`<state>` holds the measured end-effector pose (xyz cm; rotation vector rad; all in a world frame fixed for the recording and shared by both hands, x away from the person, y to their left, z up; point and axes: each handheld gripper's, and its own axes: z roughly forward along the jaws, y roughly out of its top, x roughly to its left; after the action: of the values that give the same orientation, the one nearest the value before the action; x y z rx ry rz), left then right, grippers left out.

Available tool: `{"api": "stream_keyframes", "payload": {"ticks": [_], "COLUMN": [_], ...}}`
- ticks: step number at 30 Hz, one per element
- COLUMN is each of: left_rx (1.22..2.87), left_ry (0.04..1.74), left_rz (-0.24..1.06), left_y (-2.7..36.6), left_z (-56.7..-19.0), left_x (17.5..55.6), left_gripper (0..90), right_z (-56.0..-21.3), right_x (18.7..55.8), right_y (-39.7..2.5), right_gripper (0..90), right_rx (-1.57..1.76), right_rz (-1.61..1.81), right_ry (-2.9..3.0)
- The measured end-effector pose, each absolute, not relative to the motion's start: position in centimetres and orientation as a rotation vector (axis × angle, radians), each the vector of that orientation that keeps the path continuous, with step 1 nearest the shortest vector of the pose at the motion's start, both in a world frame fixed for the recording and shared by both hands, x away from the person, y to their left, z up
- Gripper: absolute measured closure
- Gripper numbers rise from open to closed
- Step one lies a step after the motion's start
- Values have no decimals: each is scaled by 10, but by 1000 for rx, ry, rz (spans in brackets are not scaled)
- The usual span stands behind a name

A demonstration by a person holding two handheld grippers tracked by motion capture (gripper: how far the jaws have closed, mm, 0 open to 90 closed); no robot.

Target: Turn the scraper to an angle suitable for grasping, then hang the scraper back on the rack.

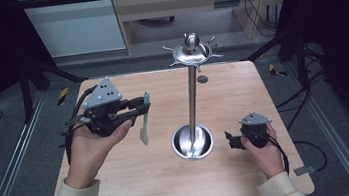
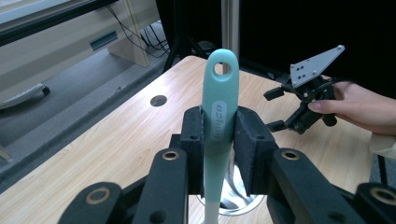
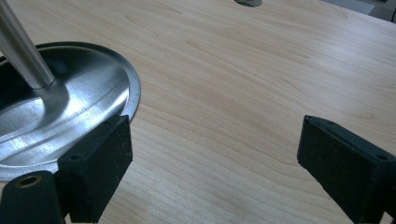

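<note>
1. Holding a teal-handled utensil (image 2: 219, 116) by its handle, the left tongs (image 1: 139, 107) hover above the left half of the bench (image 1: 137, 183); the handle's hanging hole points up, and the pale working end hangs down toward the wood without clearly touching it.
2. Judging from this, the pick-up is done, and what is left is carrying the utensil to the steel hanging stand (image 1: 193, 95) and slipping the hole over one of the hooks on its crown.
3. No hook carries anything yet, as far as the high view shows.
4. The right tongs (image 3: 212, 154) are spread wide and hold nothing, low over the wood just beside the rim of the stand's dish-shaped base, toward the bench's right edge.
5. Between the left tongs and the stand's pole the wood is bare, so the path rightward is free; the hooks sit high, so the utensil must rise well up.
6. The stand is near the bench's middle, well apart from every edge; a small round hole lies behind it near the far edge.
</note>
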<state>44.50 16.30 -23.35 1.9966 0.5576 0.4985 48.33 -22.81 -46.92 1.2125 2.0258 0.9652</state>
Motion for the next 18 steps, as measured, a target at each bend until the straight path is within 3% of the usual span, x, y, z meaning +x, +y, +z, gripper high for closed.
{"api": "stream_keyframes", "payload": {"ticks": [18], "left_rx": [1969], "left_ry": [536], "left_rz": [508], "left_y": [150], "left_z": [-214], "left_x": [444], "left_gripper": [739], "right_z": [-469], "right_x": [483], "right_y": [-229], "right_gripper": [106], "right_rx": [1214], "right_rz": [967], "right_ry": [2020]}}
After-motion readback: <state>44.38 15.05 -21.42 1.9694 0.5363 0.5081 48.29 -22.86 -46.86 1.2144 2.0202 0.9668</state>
